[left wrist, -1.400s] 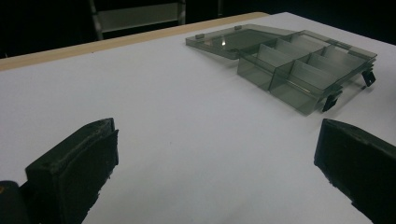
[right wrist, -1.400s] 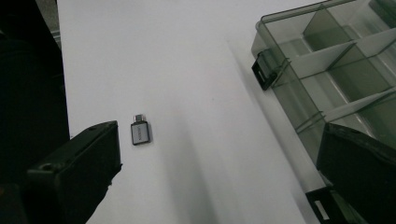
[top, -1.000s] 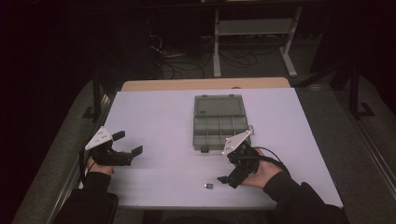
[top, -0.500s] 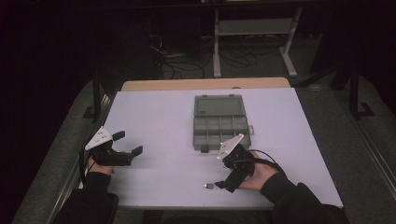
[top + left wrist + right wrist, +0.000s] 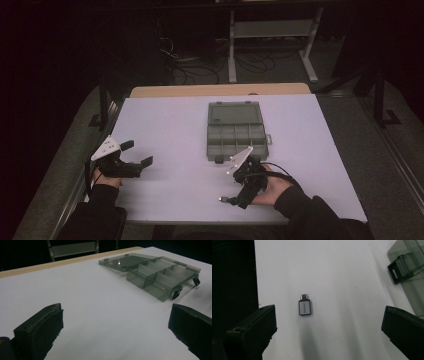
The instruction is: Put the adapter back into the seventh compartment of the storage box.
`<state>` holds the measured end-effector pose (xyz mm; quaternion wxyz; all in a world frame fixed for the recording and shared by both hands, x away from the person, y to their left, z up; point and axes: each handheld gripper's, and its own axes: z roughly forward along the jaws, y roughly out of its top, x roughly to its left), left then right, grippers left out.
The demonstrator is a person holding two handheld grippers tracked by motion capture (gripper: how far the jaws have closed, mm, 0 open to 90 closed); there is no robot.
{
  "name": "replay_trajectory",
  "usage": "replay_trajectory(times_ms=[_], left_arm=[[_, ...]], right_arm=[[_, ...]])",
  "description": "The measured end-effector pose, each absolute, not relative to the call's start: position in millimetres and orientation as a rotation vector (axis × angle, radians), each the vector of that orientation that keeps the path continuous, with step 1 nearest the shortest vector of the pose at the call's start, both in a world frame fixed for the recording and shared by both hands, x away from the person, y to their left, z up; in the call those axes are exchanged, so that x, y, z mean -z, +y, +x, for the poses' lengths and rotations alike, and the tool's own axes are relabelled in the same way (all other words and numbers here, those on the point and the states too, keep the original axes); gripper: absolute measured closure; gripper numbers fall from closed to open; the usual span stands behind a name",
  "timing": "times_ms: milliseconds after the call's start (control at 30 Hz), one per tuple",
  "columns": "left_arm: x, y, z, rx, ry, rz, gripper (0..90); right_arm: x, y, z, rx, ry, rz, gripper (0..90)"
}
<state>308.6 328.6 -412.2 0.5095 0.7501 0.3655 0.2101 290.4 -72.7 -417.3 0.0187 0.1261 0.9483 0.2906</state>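
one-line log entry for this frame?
left gripper: open, idle | right gripper: open above adapter | organizer box: lid open | adapter: on table

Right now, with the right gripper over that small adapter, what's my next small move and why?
Probably lower the right gripper straight down and close on the adapter: its jaws are open, the adapter lies flat between them, untouched, near the table edge, beside the open organizer box.

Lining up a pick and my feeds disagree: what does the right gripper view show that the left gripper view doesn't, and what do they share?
Right gripper view alone: a small grey rectangular adapter with a metal plug end, lying flat on the table between the open right tongs, near the table's edge.

Left gripper view alone: the smoky transparent plastic compartment box as a whole, lid open flat, compartments apparently empty, beyond the open left tongs.

Both: the white table top and the box's latch.
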Motion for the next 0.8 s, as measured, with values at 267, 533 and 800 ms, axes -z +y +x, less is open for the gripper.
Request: replay_trajectory(times_ms=[267, 533, 800], left_arm=[[412.2, 328.6, 308.6, -0.506, 0.879, 1.807, 0.0], [412.2, 328.6, 308.6, -0.505, 0.88, 1.807, 0.0], [412.1, 328.7, 308.6, -0.506, 0.877, 1.811, 0.0]], right_arm=[[421.0, -67.3, 289.3, -0.903, 2.975, 0.367, 5.9], [424.3, -62.0, 286.5, -0.895, 3.011, 0.323, 15.2], [426.8, -58.6, 283.9, -0.882, 3.035, 0.278, 24.6]])
